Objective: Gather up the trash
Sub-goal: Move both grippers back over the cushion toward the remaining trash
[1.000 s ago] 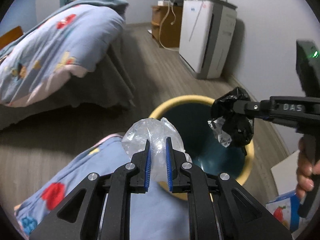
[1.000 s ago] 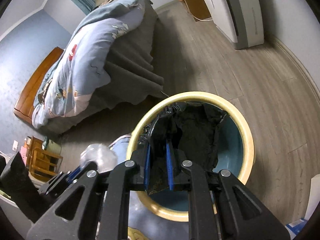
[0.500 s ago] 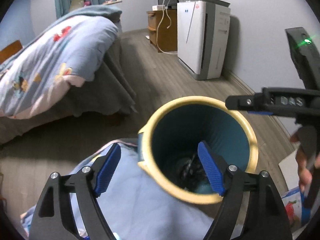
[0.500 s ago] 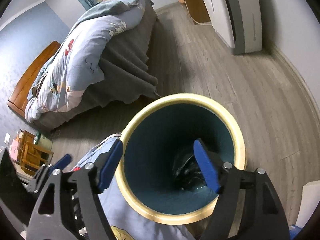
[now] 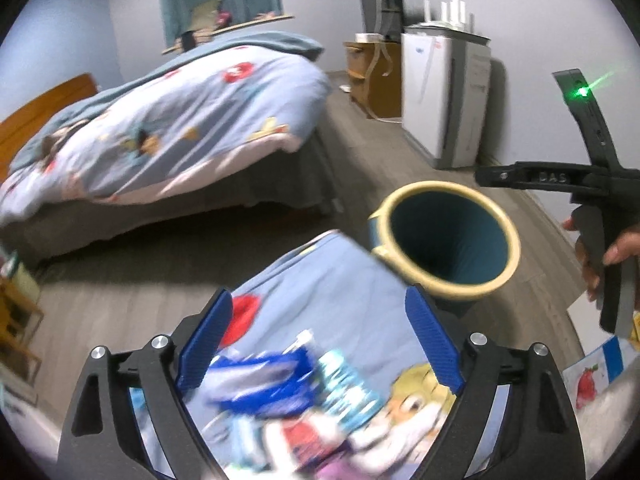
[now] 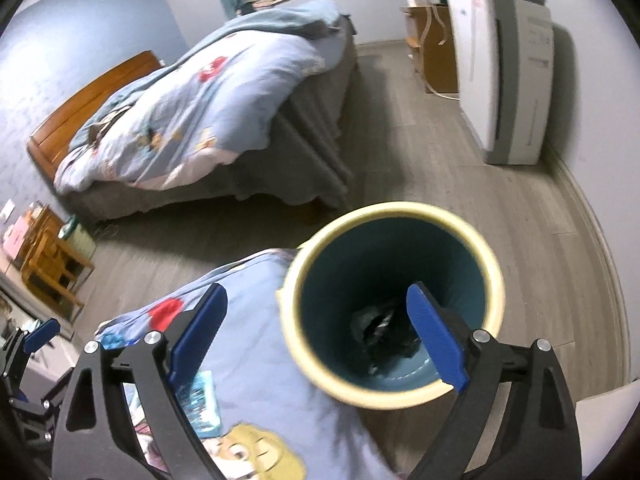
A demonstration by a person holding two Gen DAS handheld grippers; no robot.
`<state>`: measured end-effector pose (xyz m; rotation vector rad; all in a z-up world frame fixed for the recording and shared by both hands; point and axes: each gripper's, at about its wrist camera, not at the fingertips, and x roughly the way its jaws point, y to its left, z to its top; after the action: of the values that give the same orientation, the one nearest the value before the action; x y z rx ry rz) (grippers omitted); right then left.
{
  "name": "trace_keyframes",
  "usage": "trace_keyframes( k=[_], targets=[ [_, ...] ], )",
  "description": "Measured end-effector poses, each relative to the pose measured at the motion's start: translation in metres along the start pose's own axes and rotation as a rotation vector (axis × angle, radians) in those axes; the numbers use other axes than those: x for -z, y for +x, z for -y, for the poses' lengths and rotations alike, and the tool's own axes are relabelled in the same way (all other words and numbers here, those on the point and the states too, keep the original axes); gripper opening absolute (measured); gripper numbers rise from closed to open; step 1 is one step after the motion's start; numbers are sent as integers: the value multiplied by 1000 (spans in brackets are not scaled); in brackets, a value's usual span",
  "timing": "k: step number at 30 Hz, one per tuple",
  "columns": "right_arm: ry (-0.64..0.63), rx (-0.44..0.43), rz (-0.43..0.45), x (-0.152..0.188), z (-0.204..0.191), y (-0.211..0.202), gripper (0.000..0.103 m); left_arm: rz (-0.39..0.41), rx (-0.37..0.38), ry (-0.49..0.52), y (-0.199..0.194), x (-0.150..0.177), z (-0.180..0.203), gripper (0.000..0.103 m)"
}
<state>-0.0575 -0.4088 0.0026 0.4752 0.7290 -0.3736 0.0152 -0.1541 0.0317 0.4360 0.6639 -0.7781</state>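
both claws spread wide and empty. my left claw hangs over the quilt, above what looks like blue and teal wrappers, though they are too blurred to be sure. my right claw sits at the near rim of the bin, one fingertip over the opening. dark crumpled trash lies at the bin bottom, so part of the job is done. judgement: the wrappers on the quilt remain to be picked up and binned.
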Motion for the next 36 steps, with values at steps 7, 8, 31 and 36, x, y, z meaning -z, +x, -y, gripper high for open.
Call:
trace_keyframes(
  k=[7, 8, 31, 36],
  targets=[
    [-112, -29, -39, 27, -62, -7, 90, 7, -90, -105, -51, 41, -59, 88],
    [-121, -28, -49, 31, -68, -6, 90, 11, -104, -115, -57, 48, -66, 89],
    [-293, -60, -354, 134, -182, 72, 86, -258, -261, -356, 31, 145, -199, 89],
    [-321, -105, -405, 142, -190, 85, 78, -270, -283, -354, 64, 143, -212, 89]
  ],
)
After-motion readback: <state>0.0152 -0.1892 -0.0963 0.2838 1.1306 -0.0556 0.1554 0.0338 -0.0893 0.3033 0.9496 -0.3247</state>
